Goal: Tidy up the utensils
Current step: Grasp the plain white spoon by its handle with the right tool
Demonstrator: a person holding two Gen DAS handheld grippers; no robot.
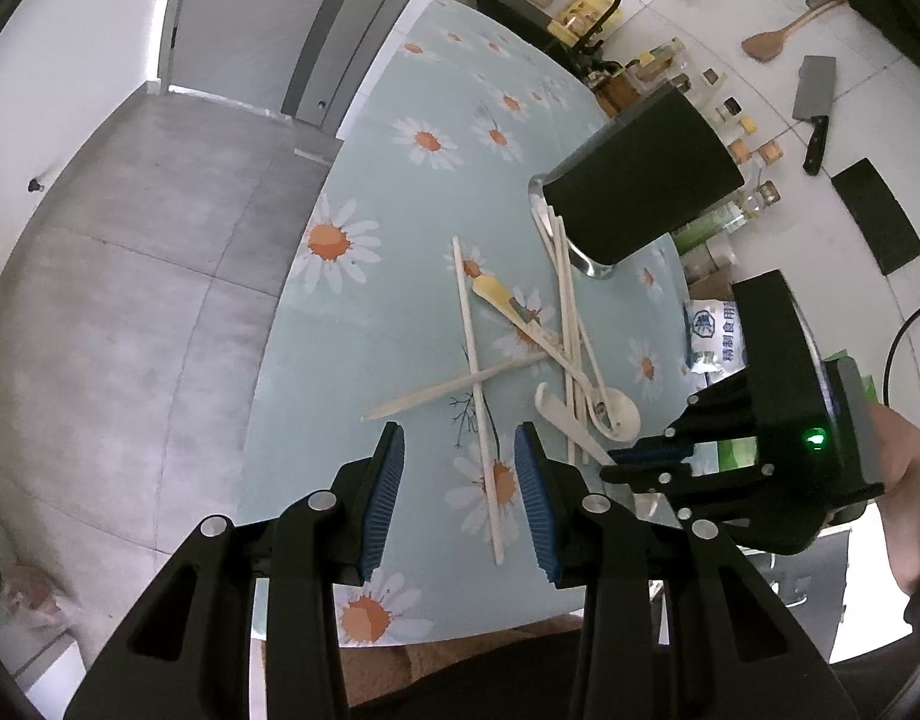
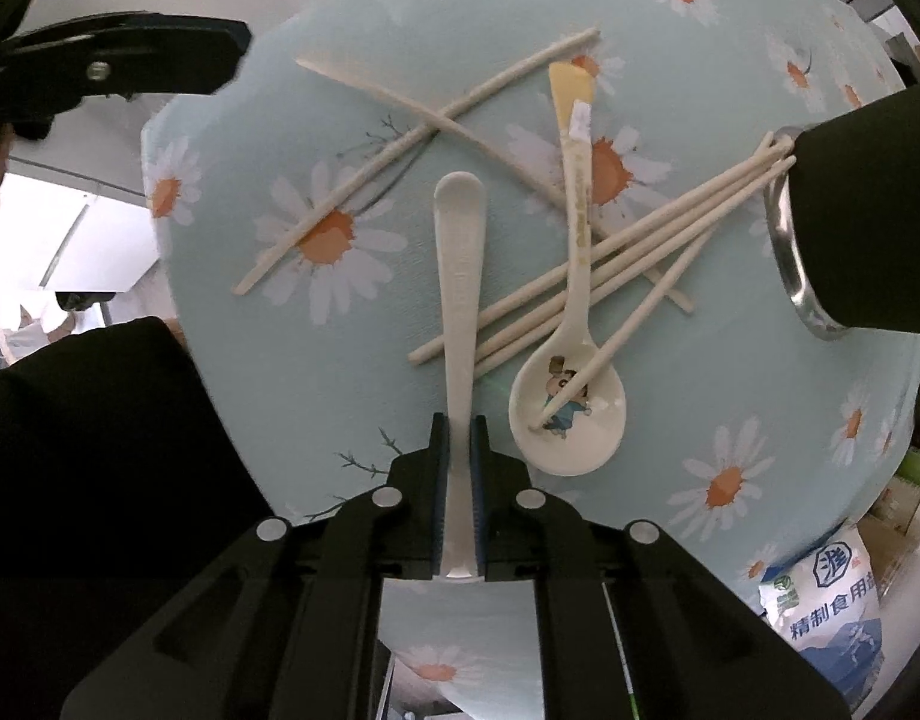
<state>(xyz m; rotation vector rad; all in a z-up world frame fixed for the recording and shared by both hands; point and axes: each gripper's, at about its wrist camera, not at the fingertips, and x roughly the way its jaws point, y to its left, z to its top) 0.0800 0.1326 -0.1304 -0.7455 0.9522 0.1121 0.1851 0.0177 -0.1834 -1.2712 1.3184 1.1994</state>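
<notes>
- The right gripper (image 2: 458, 450) is clamped on a plain white spoon (image 2: 458, 276): its blue pads press both sides of the handle and the far end points away over the table (image 2: 280, 372).
- The left gripper (image 1: 460, 498) has its jaws spread wide with nothing between the pads; it hovers above one cream chopstick (image 1: 478, 396) that lies on the daisy-print cloth.
- Just right of the held spoon lies a cartoon spoon (image 2: 571, 402), bowl up, with a printed figure inside and a yellow tip on its handle; the end of one chopstick rests in its bowl.
- A bundle of chopsticks (image 2: 640, 240) fans out from the mouth of the tipped holder and crosses over the cartoon spoon's handle.
- Farther off, two more chopsticks (image 2: 424, 120) lie crossed in an X on the cloth.
- The dark utensil holder (image 1: 640, 180) lies on its side on the table, its metal rim facing the scattered pieces.
- A salt bag (image 2: 832, 618) sits beyond the table's edge.
- On the floor well apart lie a cleaver (image 1: 814, 102) and a wooden spatula (image 1: 778, 36).
</notes>
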